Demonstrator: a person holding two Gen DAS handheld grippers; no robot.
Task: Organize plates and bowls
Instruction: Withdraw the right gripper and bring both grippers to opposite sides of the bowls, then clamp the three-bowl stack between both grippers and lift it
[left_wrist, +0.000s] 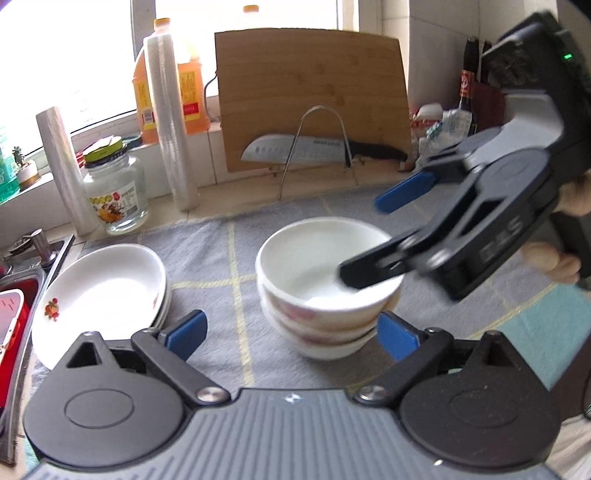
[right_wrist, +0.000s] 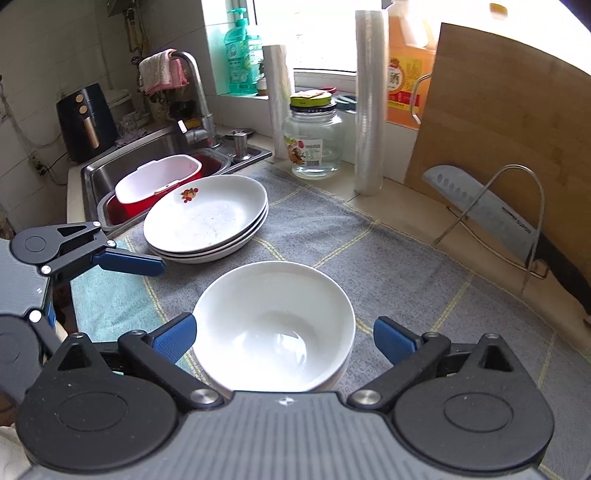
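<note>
A stack of three white bowls (left_wrist: 325, 291) stands on the grey cloth, also seen in the right wrist view (right_wrist: 273, 325). A stack of white plates (left_wrist: 99, 291) with a fruit print lies to its left, near the sink (right_wrist: 207, 218). My left gripper (left_wrist: 291, 334) is open and empty, just in front of the bowls. My right gripper (right_wrist: 284, 338) is open and empty over the bowl stack, its jaws wide on either side of the top bowl. In the left wrist view it (left_wrist: 365, 236) comes in from the right above the bowls.
A glass jar (left_wrist: 116, 192), two film rolls (left_wrist: 170, 122), an oil bottle (left_wrist: 192, 92), a cutting board (left_wrist: 314, 99) and a knife (left_wrist: 317, 149) on a wire rack line the back. The sink (right_wrist: 147, 158) holds a red tub (right_wrist: 159, 184).
</note>
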